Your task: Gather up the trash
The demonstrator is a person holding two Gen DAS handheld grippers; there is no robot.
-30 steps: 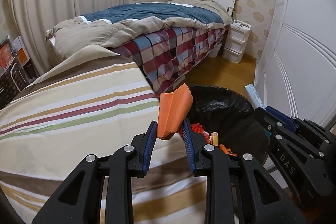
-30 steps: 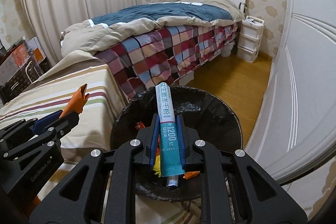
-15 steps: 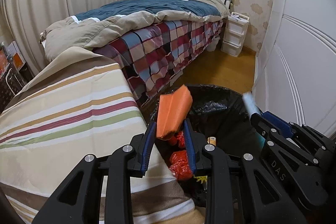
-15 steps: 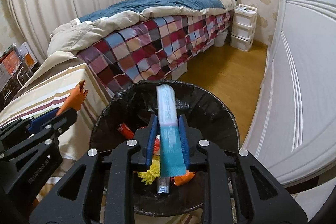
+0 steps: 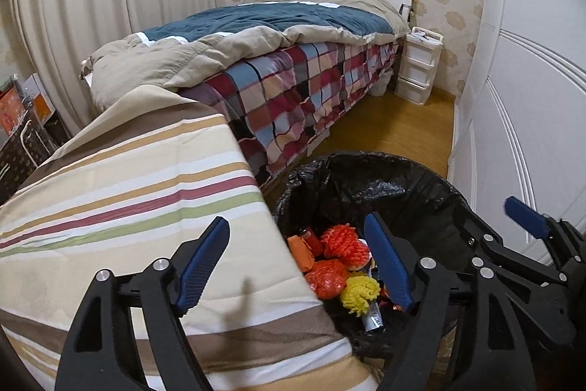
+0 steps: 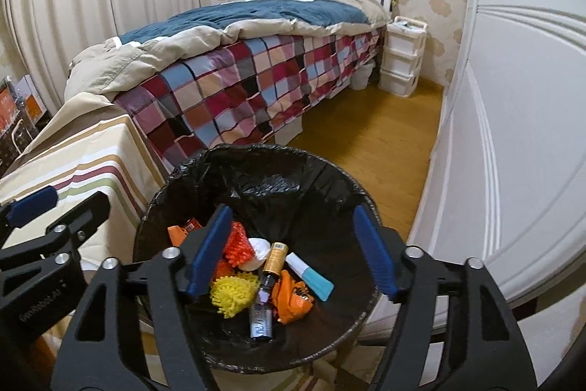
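Both grippers hang over the black-lined bin (image 6: 256, 178), which stands beside the corner of the striped cloth (image 5: 121, 193). The left gripper (image 5: 296, 266) is spread wide and holds nothing; the right gripper (image 6: 293, 248) is wide and empty too. In the bin lie an orange wrapper (image 6: 289, 295), a teal-and-white packet (image 6: 311, 277), a small bottle (image 6: 265, 295) and yellow (image 6: 232, 292) and orange (image 6: 236, 244) scrubbers.

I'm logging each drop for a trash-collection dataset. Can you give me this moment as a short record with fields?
left gripper: open, holding nothing
right gripper: open, holding nothing, above the bin
bin: black liner, beside the striped cloth
teal-and-white packet: lying in the bin
other contents: orange wrapper, yellow pom-pom, small bottle
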